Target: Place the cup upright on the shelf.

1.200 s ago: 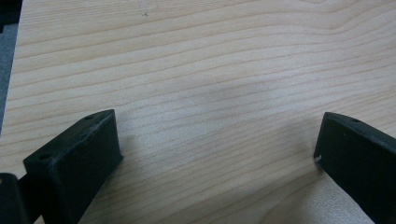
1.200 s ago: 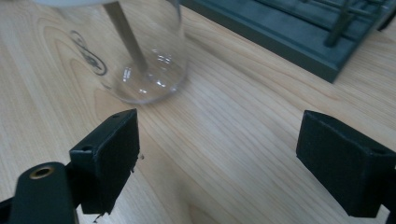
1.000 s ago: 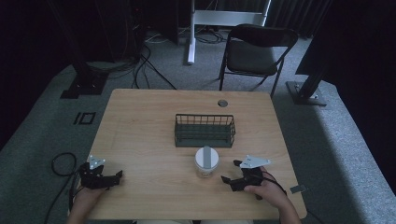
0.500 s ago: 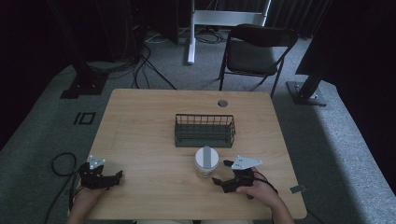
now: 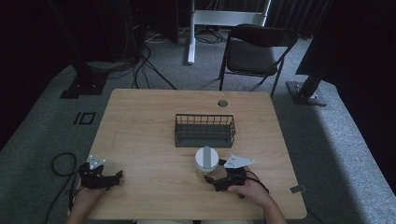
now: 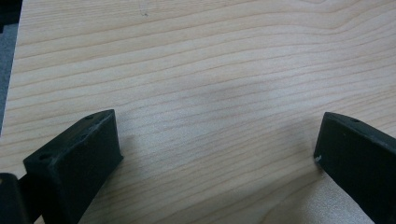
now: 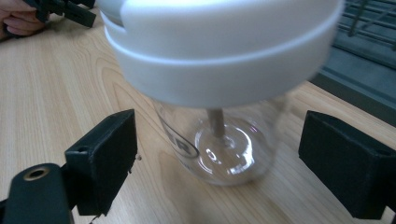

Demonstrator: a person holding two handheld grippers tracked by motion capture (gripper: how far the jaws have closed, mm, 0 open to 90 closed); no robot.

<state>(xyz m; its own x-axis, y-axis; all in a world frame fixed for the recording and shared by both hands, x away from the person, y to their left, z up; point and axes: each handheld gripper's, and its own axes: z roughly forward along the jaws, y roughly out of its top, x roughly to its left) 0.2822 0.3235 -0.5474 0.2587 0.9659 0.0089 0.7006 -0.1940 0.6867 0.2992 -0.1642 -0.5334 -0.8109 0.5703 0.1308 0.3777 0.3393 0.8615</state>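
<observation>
The table [image 5: 149, 126] is pale wood with fine, straight grain running across it, matte and bare where the left tongs [image 6: 217, 154] hover: their two blocky black jaws stand wide apart at the lower corners of the left gripper view, with nothing between them. In the high view these tongs [image 5: 116, 175] sit at the lower left of the frame, held by a hand [image 5: 86, 196] at the table's near edge. The jar [image 7: 219, 93] is a clear, round glass or plastic vessel with a thick white lid that steps out wider than the body; dark print shows on its wall, and a thin brownish stem stands upright inside, down to the ringed base. It stands upright on the table, long axis vertical, lid up. In the high view the jar [image 5: 206, 158] is at lower centre of the frame, just in front of a dark wire basket [image 5: 204, 130], rectangular with thin upright bars. The right tongs [image 7: 219, 163] are wide open, one matte black jaw on each side of the jar's lower body, neither touching it; in the high view they [image 5: 211, 179] lie just below the jar, with the grey three-cornered plate on top.
</observation>
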